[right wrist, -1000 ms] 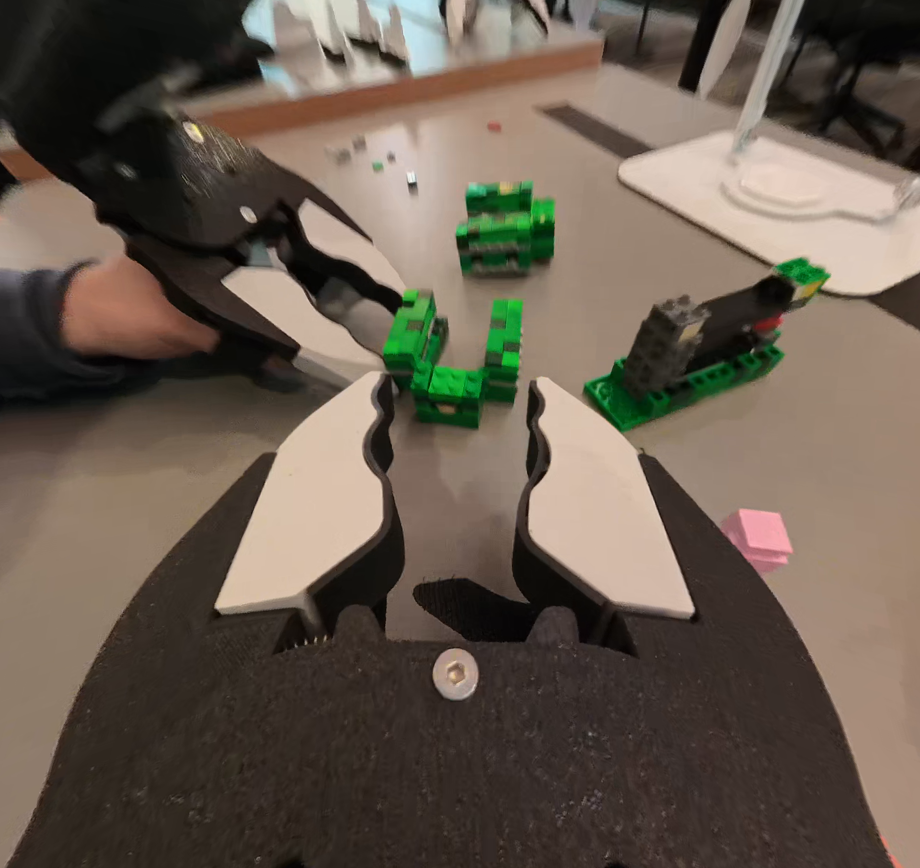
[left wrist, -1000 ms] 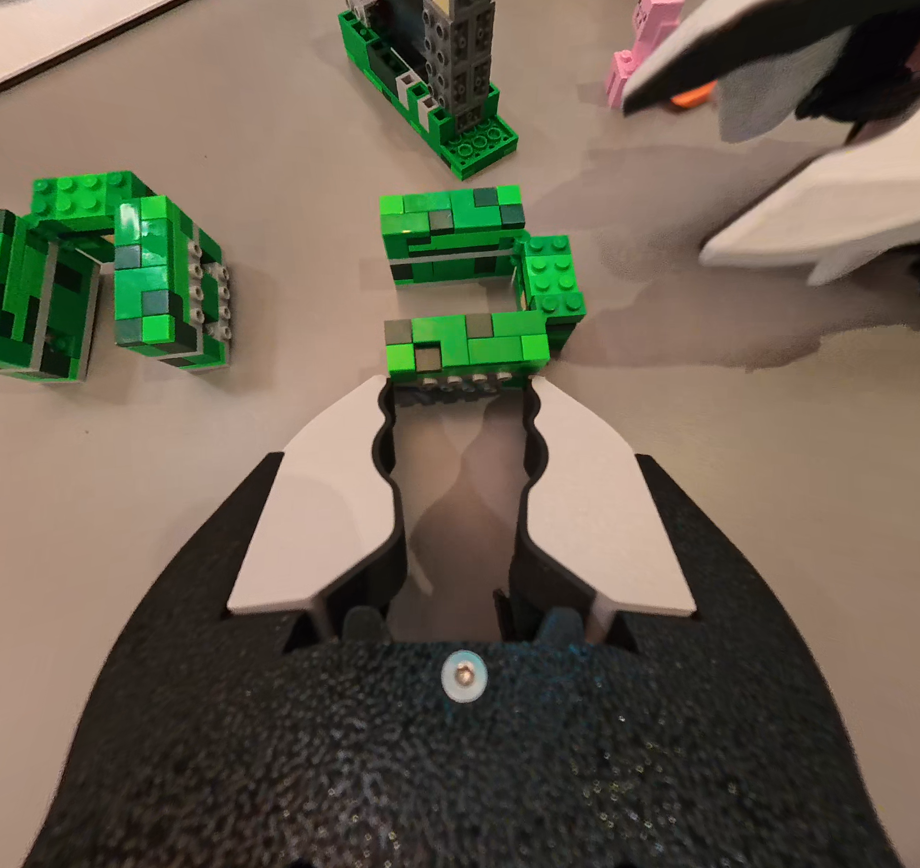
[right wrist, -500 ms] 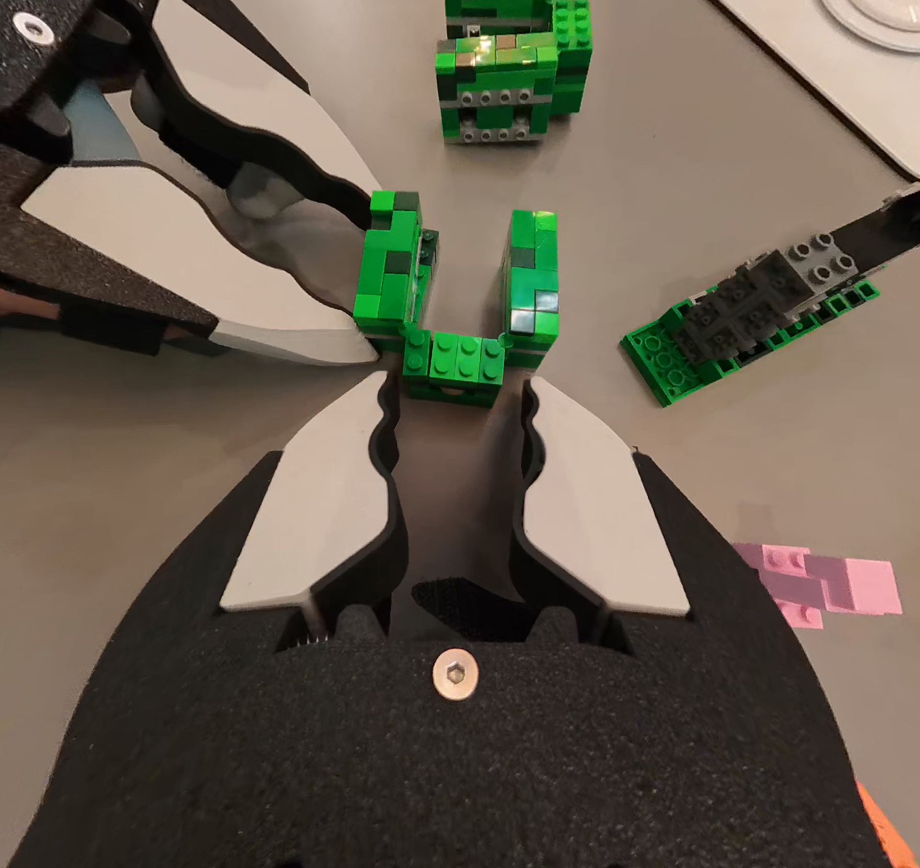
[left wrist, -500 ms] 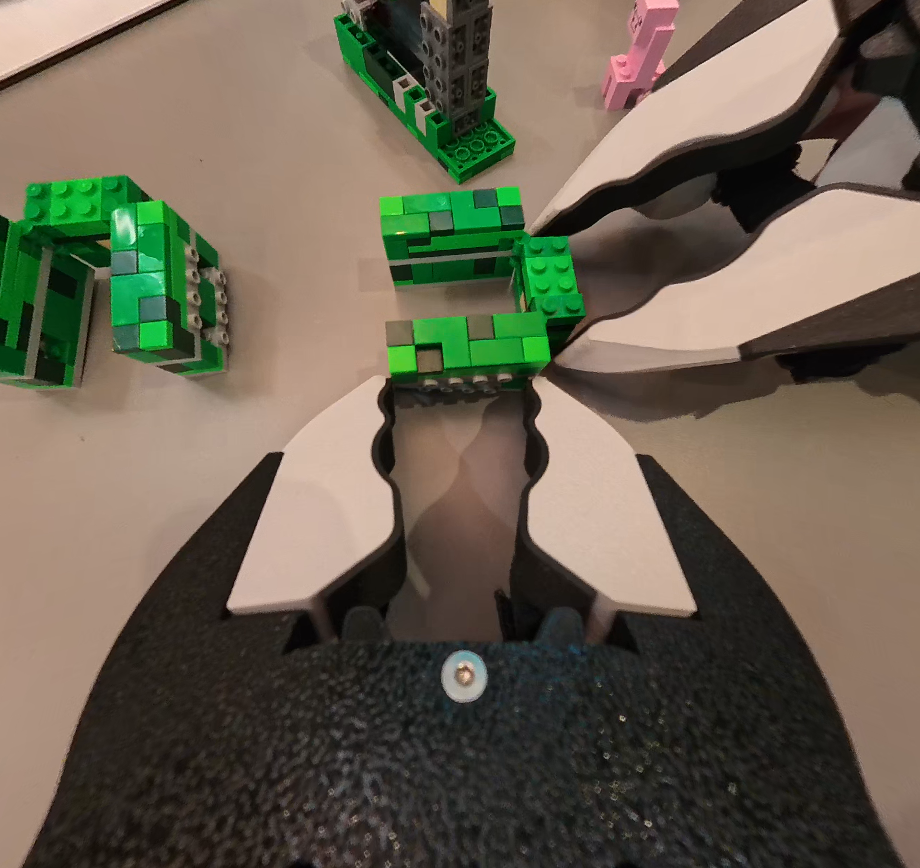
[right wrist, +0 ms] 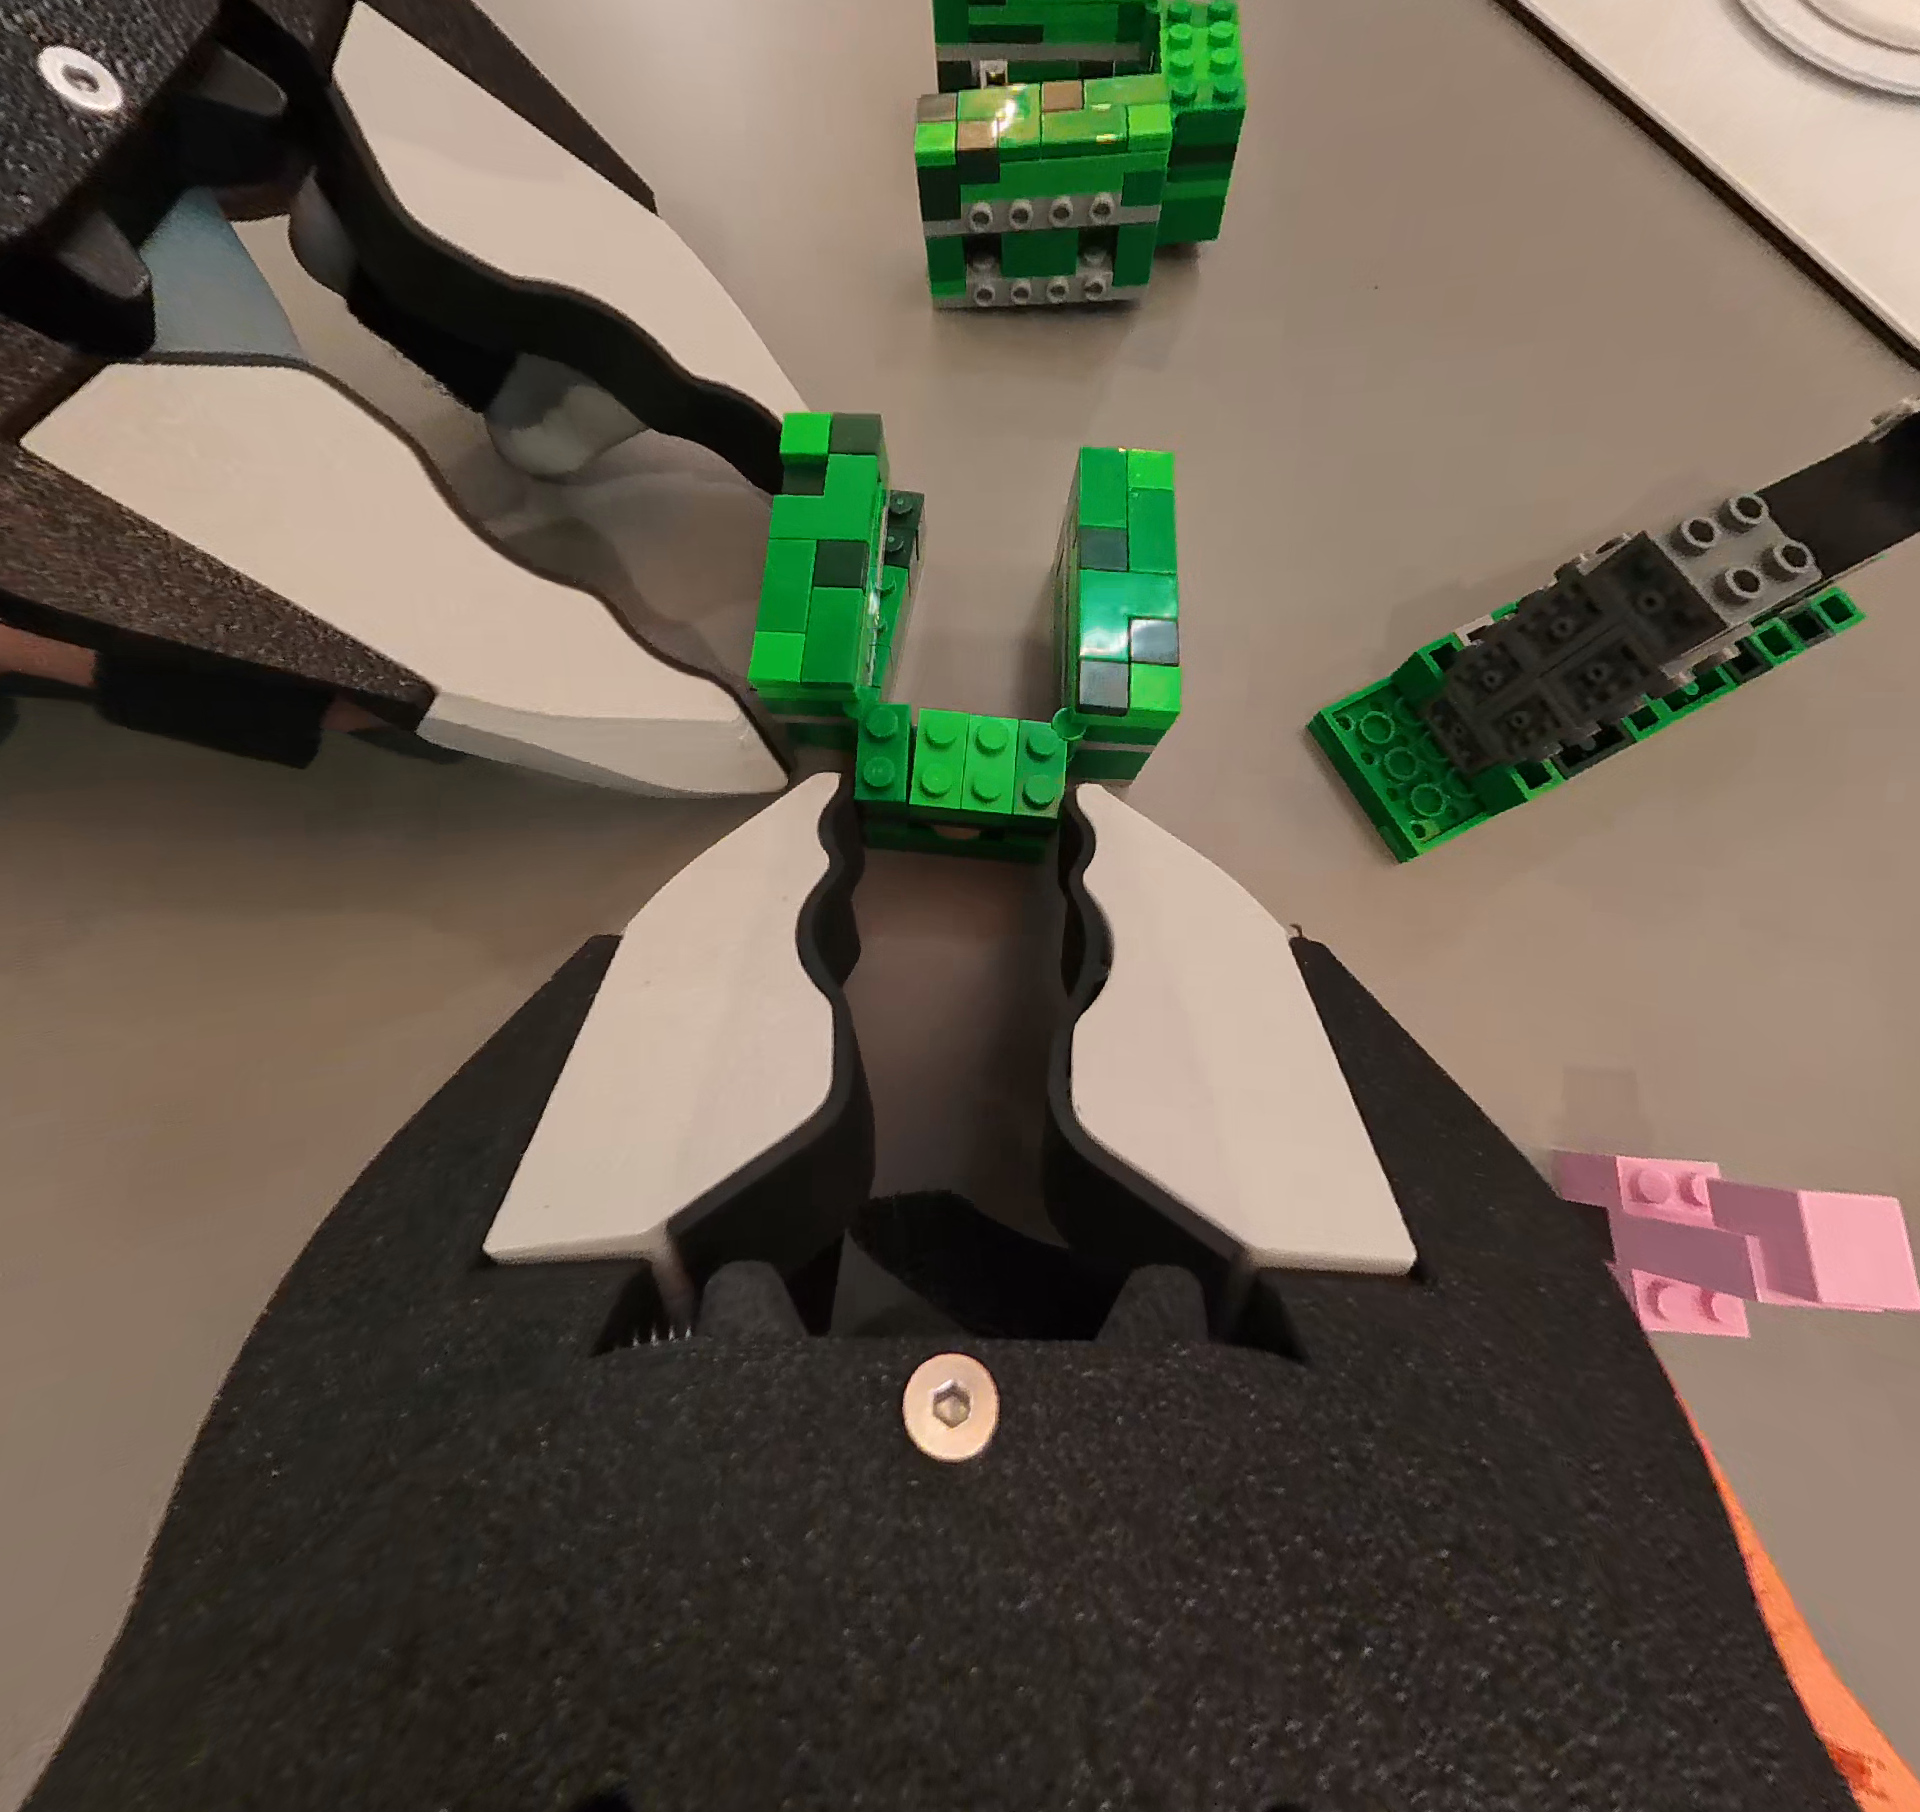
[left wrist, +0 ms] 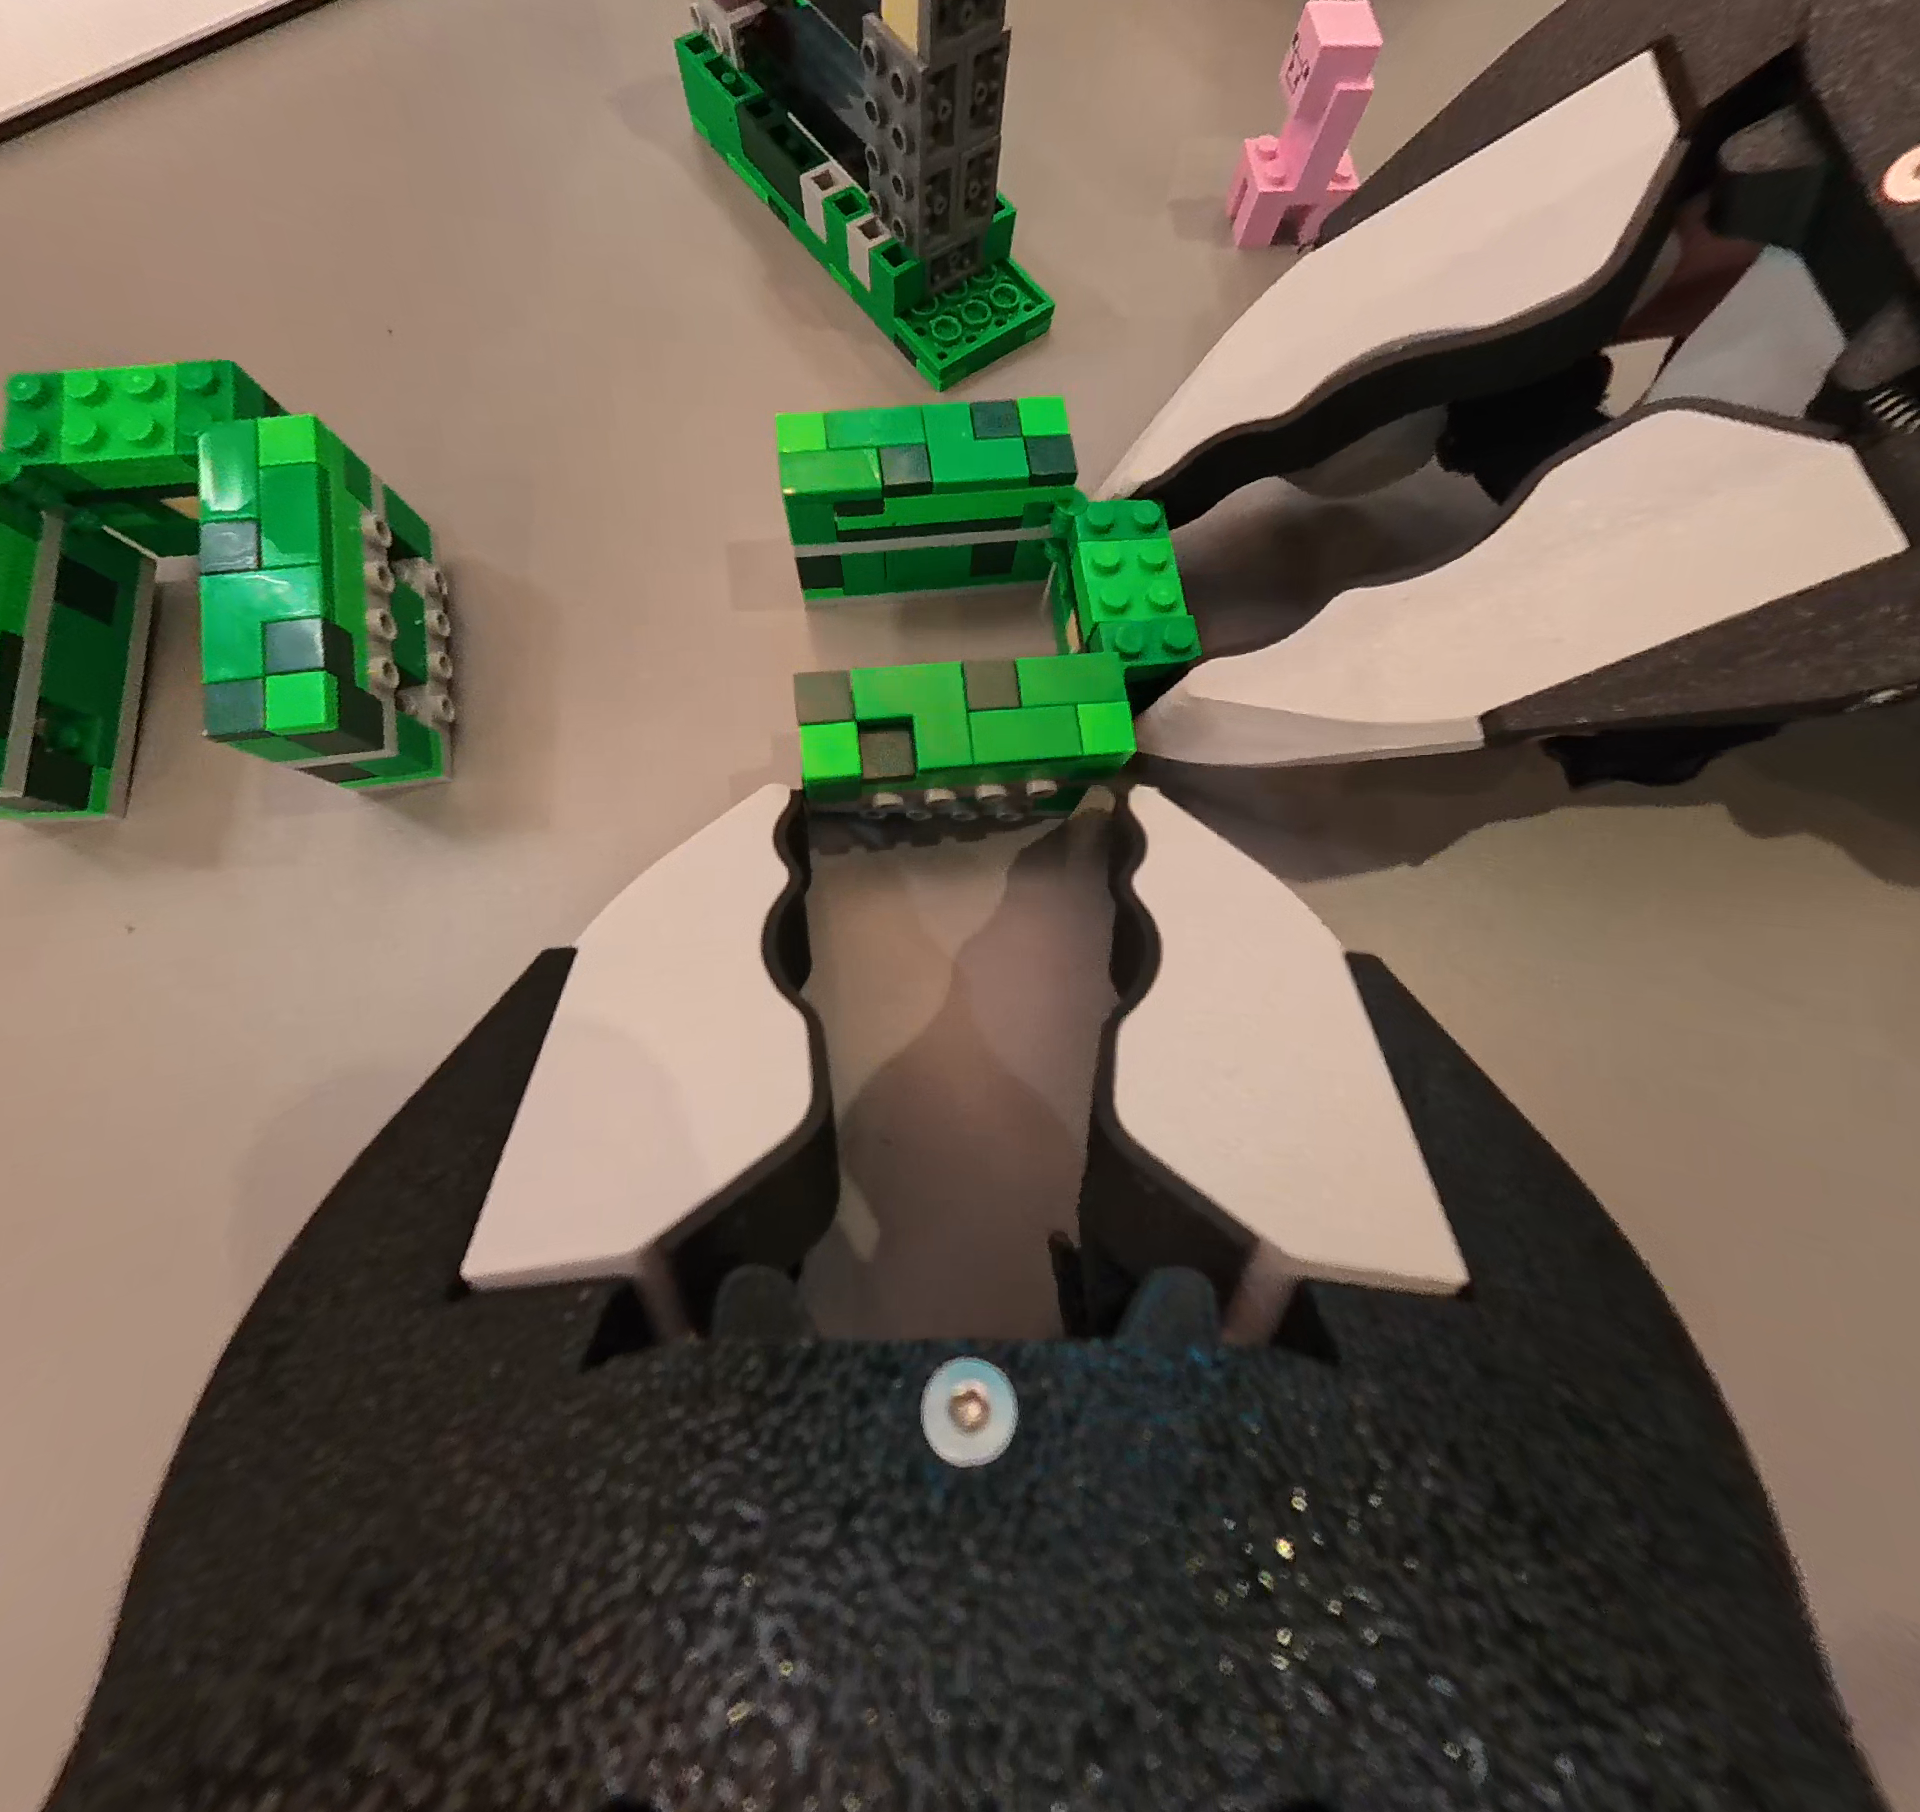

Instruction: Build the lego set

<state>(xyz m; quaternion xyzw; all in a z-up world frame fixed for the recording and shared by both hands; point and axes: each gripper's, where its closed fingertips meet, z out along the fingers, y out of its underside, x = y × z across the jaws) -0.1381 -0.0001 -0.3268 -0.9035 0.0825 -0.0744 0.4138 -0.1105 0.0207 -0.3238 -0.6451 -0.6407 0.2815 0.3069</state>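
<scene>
U-piece (left wrist: 966,609), green, sits mid-tabletop (left wrist: 520,931), no edge near it: two walls joined by a short studded bridge.

Left gripper (left wrist: 961,812): fingers spread about as wide as the near wall's length, tips at that wall's two ends, nothing clamped yet. Right gripper (right wrist: 961,806): fingers part open, tips flanking the bridge, touching or just off it; cannot tell which. Neither has a firm hold.

Risks, as judged:
- Squeeze on the bridge alone could pop it off the walls or hinge them inward.
- Uneven closing would skid the piece across the smooth tabletop.
- Both sets of tips meet at one corner of the piece; they may foul each other.

Around: second green block (left wrist: 208,578) toward the left, well apart. Green base with grey tower (left wrist: 883,152) beyond, near. Pink figure (left wrist: 1309,121) behind the right gripper. White mat (right wrist: 1662,48) in a far corner. Nothing lies between fingers and piece.
</scene>
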